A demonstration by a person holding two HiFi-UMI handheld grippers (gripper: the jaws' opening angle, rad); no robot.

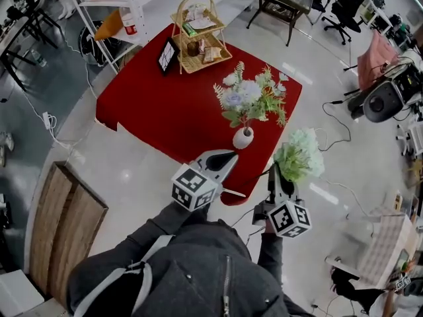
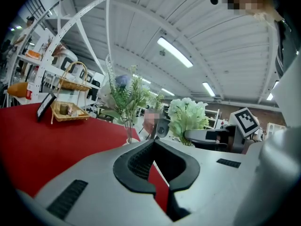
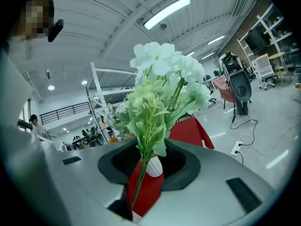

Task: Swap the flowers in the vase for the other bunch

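A small white vase (image 1: 242, 138) stands near the front right of the red table (image 1: 165, 104). It holds a bunch of blue and white flowers with green leaves (image 1: 251, 99). My left gripper (image 1: 228, 158) is shut and empty, hovering over the table's near edge just left of the vase. My right gripper (image 1: 272, 172) is shut on the stems of a pale green and white bunch (image 1: 299, 154), held off the table's right corner. In the left gripper view the vase flowers (image 2: 124, 94) rise beyond the shut left gripper (image 2: 153, 145). In the right gripper view the held bunch (image 3: 157, 86) rises from the right gripper (image 3: 143, 157), with the vase (image 3: 154, 166) behind it.
A two-tier wicker stand (image 1: 198, 37) and a small dark frame (image 1: 166, 55) sit at the table's far side. Wooden boards (image 1: 63, 220) lie on the floor at the left. A white shelf rack (image 1: 112, 8) stands beyond the table, and cables (image 1: 337, 134) run across the floor at the right.
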